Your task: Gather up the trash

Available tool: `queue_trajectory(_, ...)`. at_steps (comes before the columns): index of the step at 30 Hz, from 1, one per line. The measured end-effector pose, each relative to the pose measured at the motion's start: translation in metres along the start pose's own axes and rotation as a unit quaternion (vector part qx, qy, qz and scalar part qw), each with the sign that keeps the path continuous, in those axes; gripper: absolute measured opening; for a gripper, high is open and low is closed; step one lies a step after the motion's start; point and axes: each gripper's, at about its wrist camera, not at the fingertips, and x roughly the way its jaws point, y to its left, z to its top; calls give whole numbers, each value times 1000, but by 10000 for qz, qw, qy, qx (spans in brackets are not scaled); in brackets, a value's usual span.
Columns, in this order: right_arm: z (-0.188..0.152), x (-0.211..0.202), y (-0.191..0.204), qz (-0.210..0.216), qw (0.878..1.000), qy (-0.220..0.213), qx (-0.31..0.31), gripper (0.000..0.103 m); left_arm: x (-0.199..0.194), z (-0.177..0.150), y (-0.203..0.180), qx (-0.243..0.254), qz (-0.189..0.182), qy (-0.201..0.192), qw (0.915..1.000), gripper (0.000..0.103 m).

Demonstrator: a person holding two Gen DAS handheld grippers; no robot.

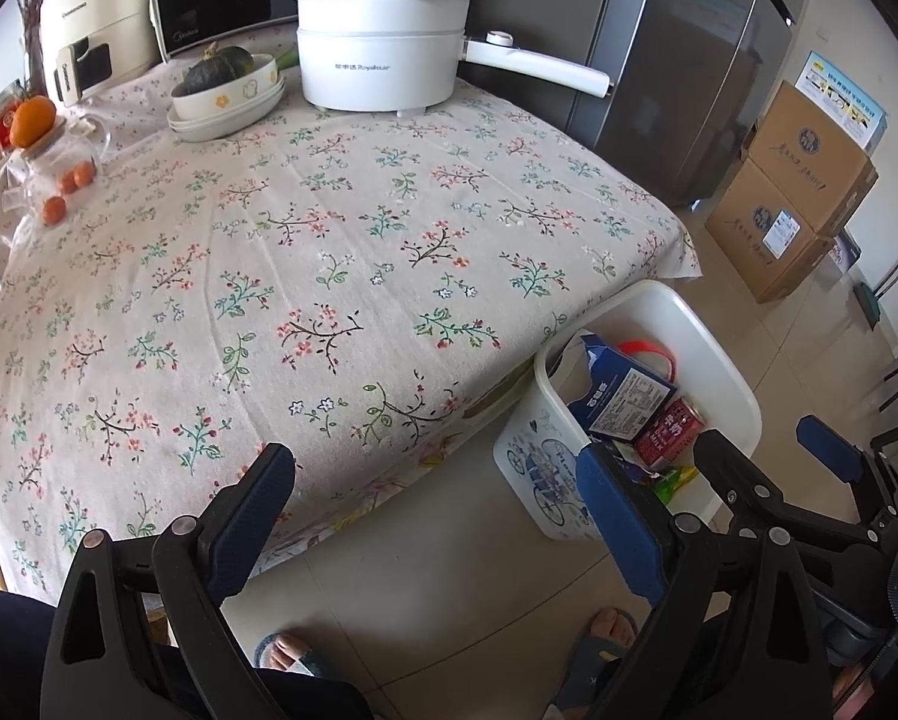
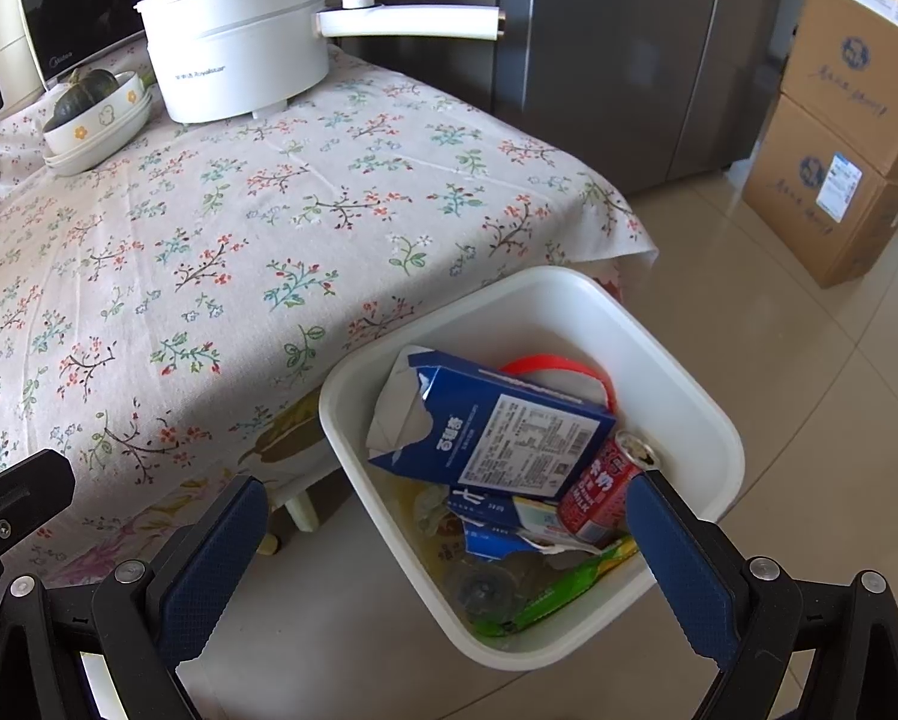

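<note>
Both grippers tilted downward, jaws wide and empty: the left gripper (image 1: 437,516) at the table (image 1: 329,252) edge, the right gripper (image 2: 449,534) over the bin (image 2: 676,372) holding trash (image 2: 508,438).

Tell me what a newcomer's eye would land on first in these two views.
First the white bin on the floor at the table's corner, stuffed with a torn blue carton, a red can and green wrappers. Then the floral tablecloth, bare in the middle, with the white electric pot at its far edge. Both the left gripper and right gripper are open, holding nothing.
</note>
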Motion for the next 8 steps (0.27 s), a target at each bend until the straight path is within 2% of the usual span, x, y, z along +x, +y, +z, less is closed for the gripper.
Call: queue_trajectory(8,0,0,0,-1,10000,3,0,99,-1,1,1,-36,5,-5,10000,96)
